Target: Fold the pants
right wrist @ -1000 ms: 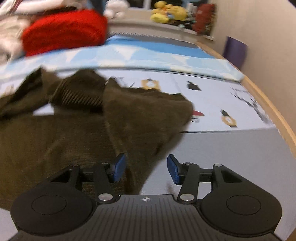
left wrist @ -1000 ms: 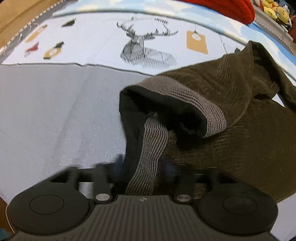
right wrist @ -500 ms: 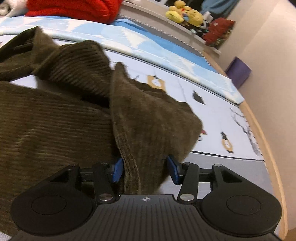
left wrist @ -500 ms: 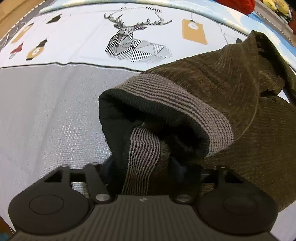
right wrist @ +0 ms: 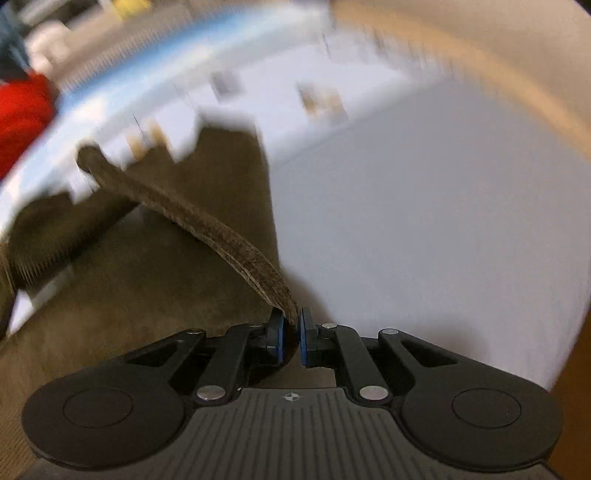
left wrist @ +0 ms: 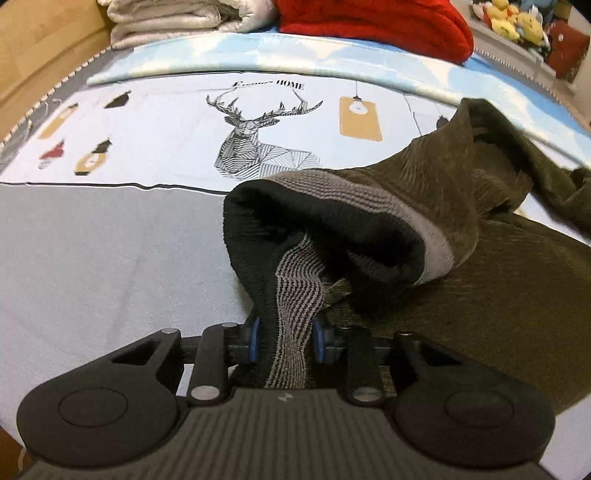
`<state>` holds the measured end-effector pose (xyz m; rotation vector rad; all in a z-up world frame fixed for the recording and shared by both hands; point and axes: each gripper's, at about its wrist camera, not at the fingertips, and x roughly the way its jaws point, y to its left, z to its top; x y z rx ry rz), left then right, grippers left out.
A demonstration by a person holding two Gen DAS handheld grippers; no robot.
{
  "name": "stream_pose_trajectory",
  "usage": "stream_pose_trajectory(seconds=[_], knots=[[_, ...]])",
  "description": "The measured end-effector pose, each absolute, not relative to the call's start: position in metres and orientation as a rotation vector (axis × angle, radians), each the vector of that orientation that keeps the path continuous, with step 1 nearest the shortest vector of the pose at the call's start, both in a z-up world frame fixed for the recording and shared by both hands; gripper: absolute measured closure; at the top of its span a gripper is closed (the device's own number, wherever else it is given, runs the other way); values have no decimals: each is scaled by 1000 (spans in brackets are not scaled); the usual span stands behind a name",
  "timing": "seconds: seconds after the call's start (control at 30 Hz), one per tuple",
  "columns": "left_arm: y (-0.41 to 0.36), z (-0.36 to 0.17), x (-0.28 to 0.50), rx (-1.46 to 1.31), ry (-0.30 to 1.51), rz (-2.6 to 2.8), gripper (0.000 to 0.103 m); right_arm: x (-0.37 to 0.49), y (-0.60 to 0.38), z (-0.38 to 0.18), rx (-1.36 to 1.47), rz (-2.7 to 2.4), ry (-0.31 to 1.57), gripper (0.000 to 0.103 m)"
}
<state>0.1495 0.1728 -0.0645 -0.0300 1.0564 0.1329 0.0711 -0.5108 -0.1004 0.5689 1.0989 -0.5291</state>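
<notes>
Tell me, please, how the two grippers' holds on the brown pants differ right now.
The left gripper has the striped grey waistband between its closing jaws, a thick bunch; the right gripper closes on a thin brown edge. The left's blue pads stand wider apart than the right's. Both grip the same brown corduroy pants.

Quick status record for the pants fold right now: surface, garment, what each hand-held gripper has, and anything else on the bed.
surface: bed sheet, grey with a deer print
garment: brown corduroy pants, crumpled, not yet folded
left hand-held gripper: jaws closing on the striped waistband
right hand-held gripper: jaws closing on a thin fabric edge; view blurred
background: red knit, folded pale blanket
</notes>
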Motion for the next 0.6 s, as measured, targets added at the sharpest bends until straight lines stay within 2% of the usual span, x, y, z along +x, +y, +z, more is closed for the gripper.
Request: stream_pose_trajectory(seconds=[0.1,0.17,0.23,0.33,0.47,0.53,0.6], knots=[[174,-69,147,-11,1114,165,73,58,-518,-112,621,-467,1225,95],[177,-72,145,-22,1147,164,70,56,-513,-100,536,-399,1209,92],[181,-73,142,-63,1181,158,65,55,-506,-86,451,-350,1167,82],[184,-65,141,-85,1222,163,53,51,-505,-73,384,-314,1118,74],[184,-59,138,-131,1173,148,31,44,-506,-65,361,-281,1080,73],[184,-73,131,-146,1163,147,31,42,-507,-61,342,-274,1067,69],[182,-83,137,-101,1227,154,31,43,-507,-58,329,-288,1067,65]])
